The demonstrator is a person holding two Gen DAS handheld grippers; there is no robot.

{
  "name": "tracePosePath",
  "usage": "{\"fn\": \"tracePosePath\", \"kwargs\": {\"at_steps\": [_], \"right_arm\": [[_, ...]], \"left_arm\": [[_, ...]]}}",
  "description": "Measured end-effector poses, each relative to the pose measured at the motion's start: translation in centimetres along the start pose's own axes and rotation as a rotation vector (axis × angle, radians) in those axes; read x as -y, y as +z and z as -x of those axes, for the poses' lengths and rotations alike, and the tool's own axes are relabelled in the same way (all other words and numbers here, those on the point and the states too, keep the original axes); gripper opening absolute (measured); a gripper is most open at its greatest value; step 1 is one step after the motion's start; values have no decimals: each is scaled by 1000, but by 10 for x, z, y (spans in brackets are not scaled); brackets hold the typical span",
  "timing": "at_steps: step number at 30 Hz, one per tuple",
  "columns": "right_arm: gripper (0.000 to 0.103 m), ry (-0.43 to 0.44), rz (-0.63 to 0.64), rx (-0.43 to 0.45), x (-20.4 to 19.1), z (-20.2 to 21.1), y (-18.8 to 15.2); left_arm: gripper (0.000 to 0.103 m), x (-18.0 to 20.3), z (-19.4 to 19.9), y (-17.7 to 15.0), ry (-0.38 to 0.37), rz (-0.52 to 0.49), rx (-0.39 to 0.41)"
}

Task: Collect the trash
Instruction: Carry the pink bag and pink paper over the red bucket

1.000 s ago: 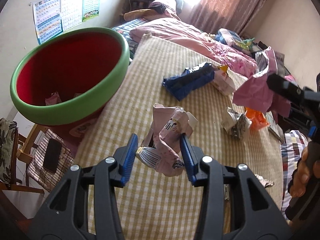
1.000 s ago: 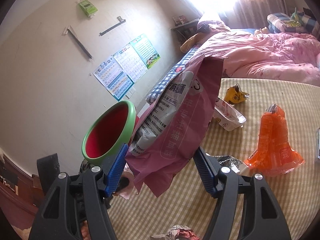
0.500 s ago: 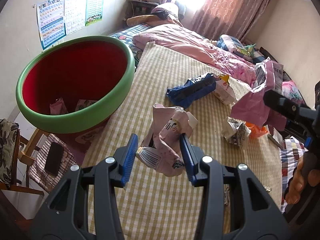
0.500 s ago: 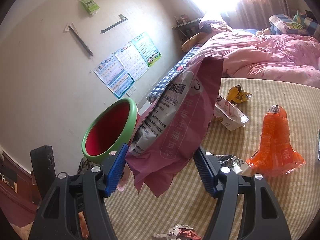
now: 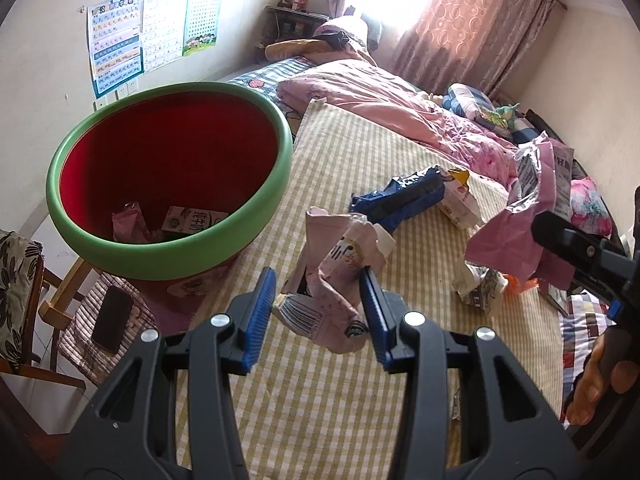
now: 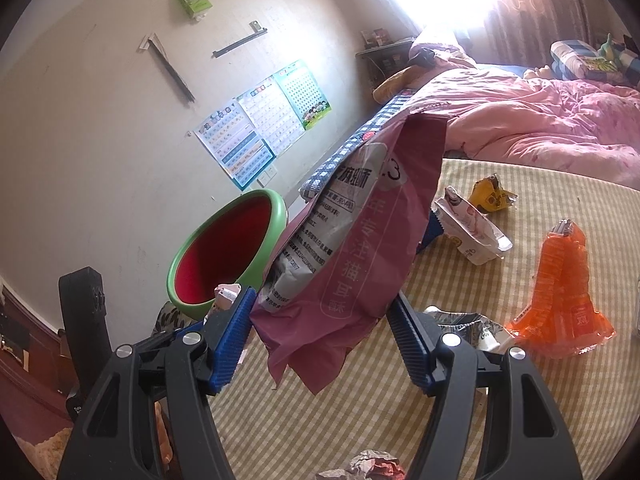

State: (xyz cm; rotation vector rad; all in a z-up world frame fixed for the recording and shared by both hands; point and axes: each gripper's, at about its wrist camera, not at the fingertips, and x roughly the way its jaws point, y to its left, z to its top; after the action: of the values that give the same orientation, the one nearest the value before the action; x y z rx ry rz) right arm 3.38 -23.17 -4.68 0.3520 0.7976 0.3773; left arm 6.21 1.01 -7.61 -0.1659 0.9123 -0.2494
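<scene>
Bedroom, daylit. Cream wall (image 6: 92,128) is seen left of the jaws, hung with three study charts (image 5: 152,32). A bright window with patterned pink curtain (image 5: 472,28) is set far ahead. A bed under a pink quilt (image 5: 384,108) lies beyond the yellow-checked worktop (image 5: 340,400). A wooden chair (image 5: 52,312) is placed lower left.

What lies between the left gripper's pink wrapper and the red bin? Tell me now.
Nothing: in the left wrist view only bare checked tablecloth separates the pale pink wrapper in the left gripper from the green-rimmed red bin.
</scene>
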Motion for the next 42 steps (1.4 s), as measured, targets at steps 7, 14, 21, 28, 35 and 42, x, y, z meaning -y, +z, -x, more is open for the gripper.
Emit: {"fn": "tracePosePath", "kwargs": {"at_steps": [7, 14, 21, 28, 35, 42], "right_arm": [[65, -2, 2, -6, -5, -8, 1], [65, -7, 10, -8, -14, -16, 3], [65, -16, 7, -9, -26, -27, 5], [65, -35, 5, -8, -39, -36, 4], [65, -58, -11, -2, -48, -46, 5], [65, -68, -17, 1, -59, -59, 7]], "left_arm": [[42, -9, 1, 4, -3, 5, 8], [42, -23, 3, 11, -12, 12, 16], [42, -37, 4, 17, -30, 13, 17], [42, -54, 3, 25, -53, 10, 16], [42, -71, 3, 36, -76, -1, 21], [42, -90, 4, 48, -85, -8, 34]]}}
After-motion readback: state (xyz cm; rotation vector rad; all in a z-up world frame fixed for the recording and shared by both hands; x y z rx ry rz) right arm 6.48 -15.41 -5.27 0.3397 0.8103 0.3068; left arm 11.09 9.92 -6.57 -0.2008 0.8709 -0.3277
